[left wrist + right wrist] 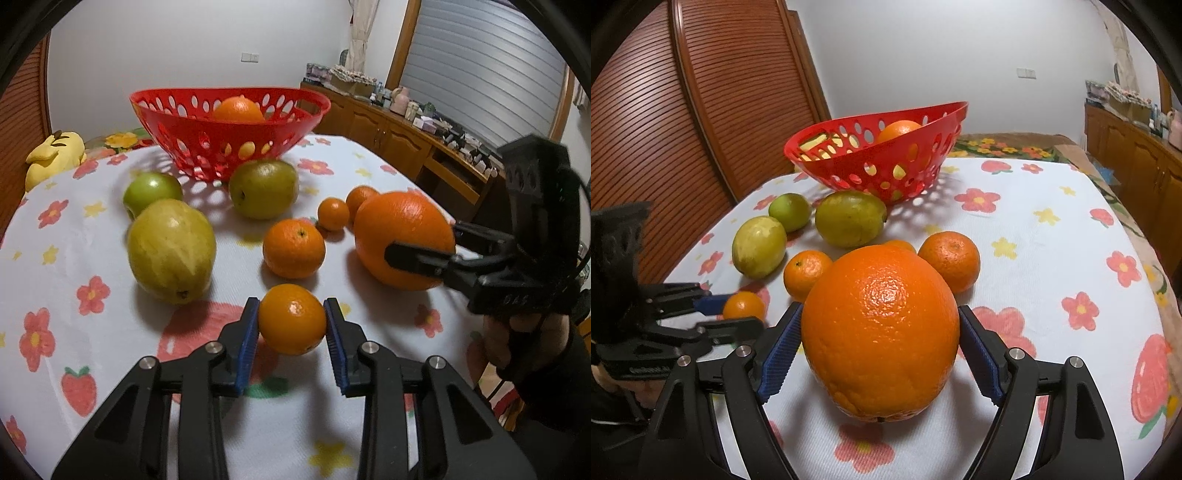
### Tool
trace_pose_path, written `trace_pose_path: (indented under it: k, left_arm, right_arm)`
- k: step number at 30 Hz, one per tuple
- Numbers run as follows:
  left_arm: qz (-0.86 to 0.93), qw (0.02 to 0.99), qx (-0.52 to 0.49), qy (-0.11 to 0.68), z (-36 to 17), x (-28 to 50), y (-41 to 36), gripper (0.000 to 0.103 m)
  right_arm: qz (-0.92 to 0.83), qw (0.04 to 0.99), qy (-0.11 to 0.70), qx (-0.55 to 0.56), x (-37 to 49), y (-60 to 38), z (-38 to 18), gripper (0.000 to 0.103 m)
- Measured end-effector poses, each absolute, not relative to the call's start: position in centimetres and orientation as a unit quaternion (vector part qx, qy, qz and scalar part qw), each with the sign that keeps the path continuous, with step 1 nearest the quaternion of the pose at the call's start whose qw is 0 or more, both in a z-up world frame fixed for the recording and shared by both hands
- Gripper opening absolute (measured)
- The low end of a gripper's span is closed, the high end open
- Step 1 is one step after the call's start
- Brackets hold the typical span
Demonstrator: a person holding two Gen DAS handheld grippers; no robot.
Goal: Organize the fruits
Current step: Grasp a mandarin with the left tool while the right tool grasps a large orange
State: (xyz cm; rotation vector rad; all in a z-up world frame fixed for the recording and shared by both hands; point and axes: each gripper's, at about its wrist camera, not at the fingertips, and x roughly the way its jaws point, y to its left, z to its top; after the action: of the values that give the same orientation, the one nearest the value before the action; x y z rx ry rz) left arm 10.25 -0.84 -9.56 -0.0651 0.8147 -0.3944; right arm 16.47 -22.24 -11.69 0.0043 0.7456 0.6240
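My left gripper (291, 321) is shut on a small orange (291, 319), low over the cloth; the same small orange shows in the right wrist view (744, 304). My right gripper (881, 343) is shut on a large orange (881, 339), also seen in the left wrist view (404, 238). A red perforated basket (207, 122) stands at the back with one orange (238, 109) inside. Three small oranges (294, 248) and three green-yellow fruits (171, 250) lie on the cloth between the grippers and the basket.
The table carries a white cloth with flowers and strawberries (92, 295). A yellow plush toy (55, 153) lies beyond its far left edge. A wooden cabinet with clutter (406, 125) runs along the right wall. A slatted wooden door (683, 110) stands to the left.
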Motion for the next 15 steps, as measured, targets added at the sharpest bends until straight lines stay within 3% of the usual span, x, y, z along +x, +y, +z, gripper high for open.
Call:
trace_pose_path:
  k: [15]
  left_arm:
    - [-0.171,0.916,-0.035,0.361,-6.9,10.9,1.1,0.033]
  right_arm:
    - [0.307,0.880,0.362,-0.004,16.3,-21.8,-11.9,0.082]
